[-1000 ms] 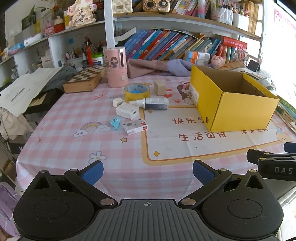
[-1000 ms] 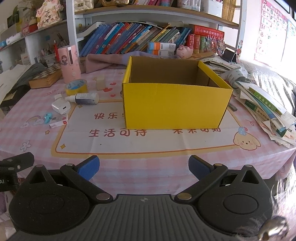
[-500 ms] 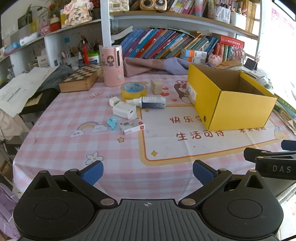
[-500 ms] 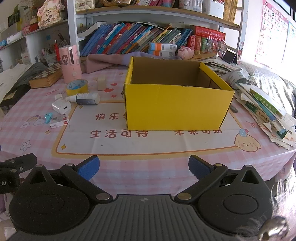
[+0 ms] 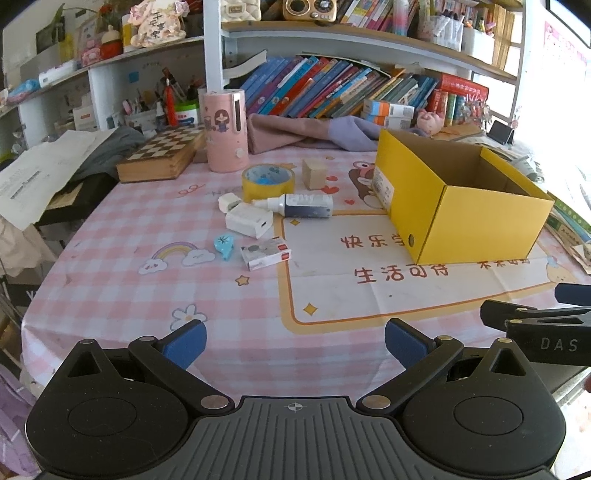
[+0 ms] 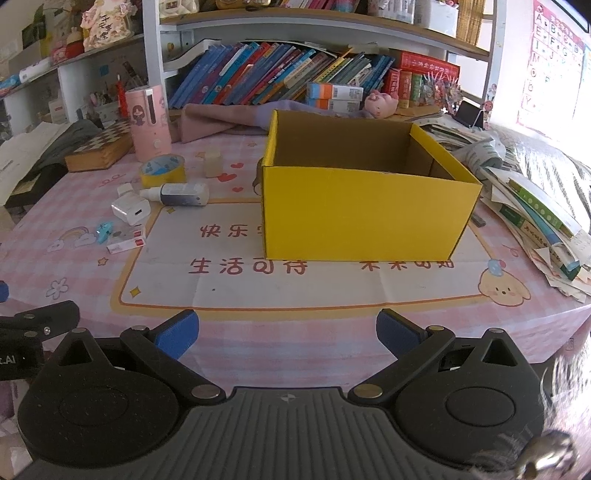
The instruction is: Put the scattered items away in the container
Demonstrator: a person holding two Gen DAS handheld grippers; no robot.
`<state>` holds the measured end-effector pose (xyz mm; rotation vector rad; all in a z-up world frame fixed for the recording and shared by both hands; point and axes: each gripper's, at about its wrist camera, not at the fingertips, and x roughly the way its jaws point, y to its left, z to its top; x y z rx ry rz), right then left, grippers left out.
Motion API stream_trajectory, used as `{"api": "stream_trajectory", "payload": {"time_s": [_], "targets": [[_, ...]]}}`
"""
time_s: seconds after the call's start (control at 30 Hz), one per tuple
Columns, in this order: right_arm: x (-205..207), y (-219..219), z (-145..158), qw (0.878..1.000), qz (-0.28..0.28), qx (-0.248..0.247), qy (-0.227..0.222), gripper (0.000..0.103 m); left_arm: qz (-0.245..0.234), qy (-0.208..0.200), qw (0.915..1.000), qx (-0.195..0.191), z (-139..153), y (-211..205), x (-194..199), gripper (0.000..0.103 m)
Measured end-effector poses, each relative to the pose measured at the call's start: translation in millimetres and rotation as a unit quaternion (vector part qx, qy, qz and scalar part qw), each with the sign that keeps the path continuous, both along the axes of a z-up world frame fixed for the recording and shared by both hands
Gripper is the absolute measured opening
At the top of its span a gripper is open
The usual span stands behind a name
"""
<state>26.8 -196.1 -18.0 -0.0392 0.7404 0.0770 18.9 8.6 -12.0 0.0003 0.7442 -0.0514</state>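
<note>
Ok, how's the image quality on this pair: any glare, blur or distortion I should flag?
Left wrist view: strong fisheye bending of the shelves, window glare blown out at the right edge, scattered items like the tape roll sharp. Right wrist view: same barrel distortion, overexposed right side washing out the poster, yellow box crisp, a blurred shape in the bottom right corner.

Both hand-held grippers — left (image 5: 295, 341), right (image 6: 287, 334) — wide apart, empty.
</note>
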Motion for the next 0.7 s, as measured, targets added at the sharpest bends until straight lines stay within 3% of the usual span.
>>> {"api": "stream_trajectory", "payload": {"time_s": [0.7], "targets": [[11.4, 35.8, 8.7, 0.998, 0.052, 0.004, -0.017, 0.103, 0.027, -0.012, 0.9993, -0.021, 2.0, 34.3, -1.1, 0.103]]}}
